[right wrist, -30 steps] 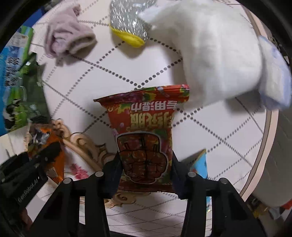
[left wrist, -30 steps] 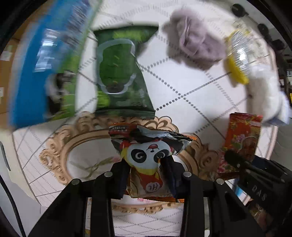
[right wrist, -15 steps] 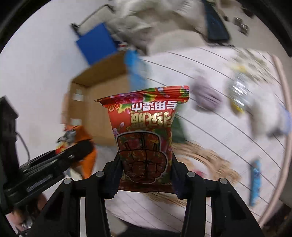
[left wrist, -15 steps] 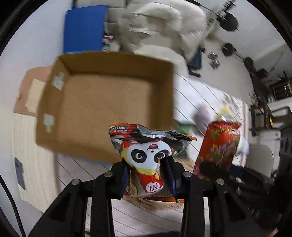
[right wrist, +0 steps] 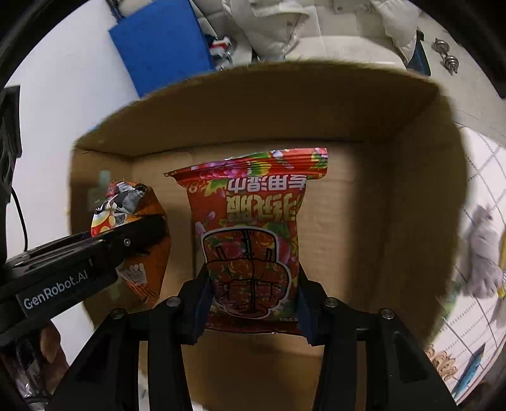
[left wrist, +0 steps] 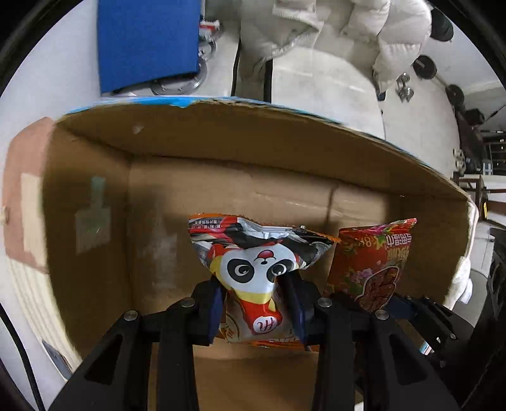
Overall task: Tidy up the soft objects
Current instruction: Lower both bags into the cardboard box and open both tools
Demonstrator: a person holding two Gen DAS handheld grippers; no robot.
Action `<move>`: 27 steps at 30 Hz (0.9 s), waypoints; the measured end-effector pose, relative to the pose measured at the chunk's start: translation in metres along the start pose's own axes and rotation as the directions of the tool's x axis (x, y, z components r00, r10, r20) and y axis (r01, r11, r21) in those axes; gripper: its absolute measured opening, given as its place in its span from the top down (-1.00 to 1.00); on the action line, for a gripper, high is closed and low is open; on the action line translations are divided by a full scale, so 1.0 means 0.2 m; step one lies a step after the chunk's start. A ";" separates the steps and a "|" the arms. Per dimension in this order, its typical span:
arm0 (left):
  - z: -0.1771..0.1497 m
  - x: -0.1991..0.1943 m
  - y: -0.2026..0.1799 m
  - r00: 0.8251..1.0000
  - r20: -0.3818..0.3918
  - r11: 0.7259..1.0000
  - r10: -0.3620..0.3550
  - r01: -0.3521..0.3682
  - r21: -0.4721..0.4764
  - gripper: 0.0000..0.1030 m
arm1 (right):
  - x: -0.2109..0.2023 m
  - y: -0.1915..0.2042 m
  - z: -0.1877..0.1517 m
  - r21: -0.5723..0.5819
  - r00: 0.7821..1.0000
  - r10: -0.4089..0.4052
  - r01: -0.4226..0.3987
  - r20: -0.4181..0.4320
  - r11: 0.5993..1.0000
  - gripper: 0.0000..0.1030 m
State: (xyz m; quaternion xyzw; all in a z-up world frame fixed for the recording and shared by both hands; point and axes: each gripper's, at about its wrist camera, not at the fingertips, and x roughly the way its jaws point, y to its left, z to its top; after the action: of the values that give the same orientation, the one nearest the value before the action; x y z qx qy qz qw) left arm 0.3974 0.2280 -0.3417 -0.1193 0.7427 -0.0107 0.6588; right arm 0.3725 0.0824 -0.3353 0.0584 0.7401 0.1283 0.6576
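brown cardboard box under two held packets

brown corrugated cardboard box [left wrist: 95, 221] fills both wrist views, open at the top, its bare floor and inner walls in view, a pale tape patch on its left wall. behind it lie a blue flat panel [left wrist: 147, 41] and a white puffy jacket [left wrist: 332, 28] on a pale sofa. at the right edge of the right wrist view a tiled white surface carries a blurred grey soft thing [right wrist: 484, 253].

the red floral wet-wipe packet [right wrist: 253, 240] hangs over the box interior, print upside down, clamped at its lower part by the right gripper [right wrist: 251, 303], whose jaws stand partly closed against its sides. just to its left, the smaller panda snack packet [left wrist: 256, 268] is pinched at its narrowed waist by the left gripper [left wrist: 254, 306], jaws narrow and pressing the foil. the two packets hang side by side, near each other, both above the box floor.
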 end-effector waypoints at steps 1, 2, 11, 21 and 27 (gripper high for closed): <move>0.02 0.03 0.01 1.000 -0.015 1.000 -0.002 0.002 0.006 0.36 | 0.03 0.00 0.03 0.003 1.000 -0.006 0.006 -0.005 1.000 0.06; 0.04 0.05 0.02 1.000 -0.025 1.000 -0.001 0.002 0.010 0.36 | 0.06 0.01 0.05 0.004 1.000 -0.011 0.011 -0.011 1.000 0.06; 0.06 0.05 -0.01 0.998 -0.049 0.997 0.030 -0.026 0.073 -0.19 | 0.08 0.07 0.10 -0.023 0.999 -0.037 0.036 -0.018 0.999 -0.03; -0.16 -0.23 0.00 0.995 0.081 0.995 0.057 -0.064 0.082 -0.95 | -0.16 0.11 -0.01 -0.058 0.991 -0.120 0.123 0.057 0.991 -1.00; -0.37 -0.41 -0.01 0.978 0.195 0.994 0.078 -0.091 0.060 -0.98 | -0.30 0.14 -0.21 -0.066 0.980 -0.155 0.164 0.125 0.984 -1.00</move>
State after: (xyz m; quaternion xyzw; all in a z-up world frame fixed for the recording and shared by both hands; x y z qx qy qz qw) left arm 0.3338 0.2308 -0.2515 -0.0652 0.6793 0.0033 0.7310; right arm 0.3363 0.0895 -0.2664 -0.0187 0.6963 0.0996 0.7106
